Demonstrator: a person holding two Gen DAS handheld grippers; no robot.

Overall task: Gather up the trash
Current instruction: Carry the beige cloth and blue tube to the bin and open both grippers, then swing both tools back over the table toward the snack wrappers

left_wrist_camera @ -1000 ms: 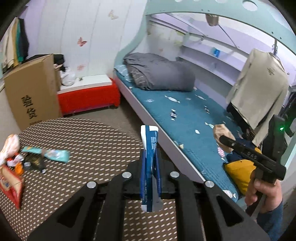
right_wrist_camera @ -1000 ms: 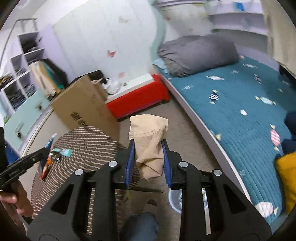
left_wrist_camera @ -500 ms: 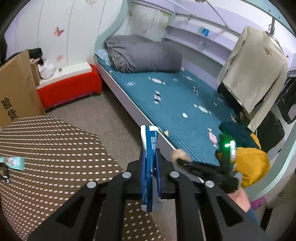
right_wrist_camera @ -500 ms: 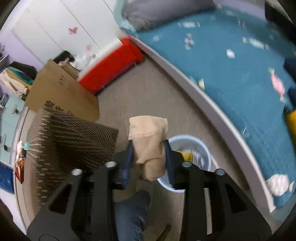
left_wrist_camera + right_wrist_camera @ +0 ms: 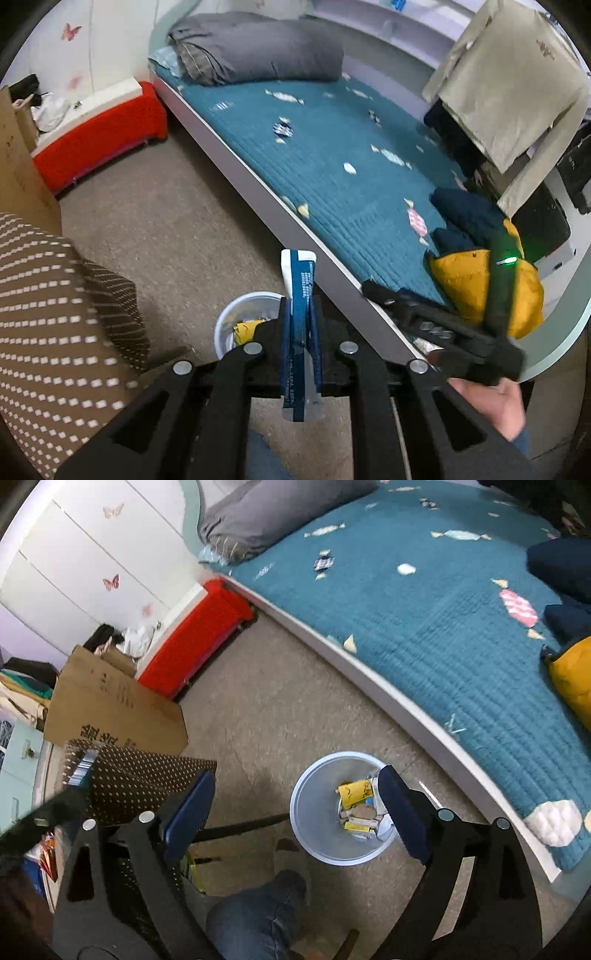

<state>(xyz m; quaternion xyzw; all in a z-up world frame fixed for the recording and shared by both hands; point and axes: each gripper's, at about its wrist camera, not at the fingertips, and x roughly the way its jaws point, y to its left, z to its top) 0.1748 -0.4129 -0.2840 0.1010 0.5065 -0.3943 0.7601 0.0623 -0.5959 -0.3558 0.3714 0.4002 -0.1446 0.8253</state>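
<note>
I am at the dropping stage, standing over the waste bin [image 5: 345, 808] on the floor between the counter [image 5: 55, 332] on my left and the bed [image 5: 332, 155] on my right. My right gripper [image 5: 295, 812] hangs directly above the bin with its blue pads spread wide apart and nothing between them; wrappers and scraps of cardboard lie at the bottom of the bin below it. My left gripper [image 5: 301, 332] is clamped tight on a flat blue-and-white packet [image 5: 299, 295], which stands upright between the pads. In the left wrist view the bin sits just beyond and slightly left of that packet, partly hidden behind my fingers.

I judge the next move belongs to the left side: bring the packet over the bin's mouth, tip it downward, then part the pads so it falls inside rather than onto the floor. The right gripper should draw aside first, since both crowd the same small opening.
</note>
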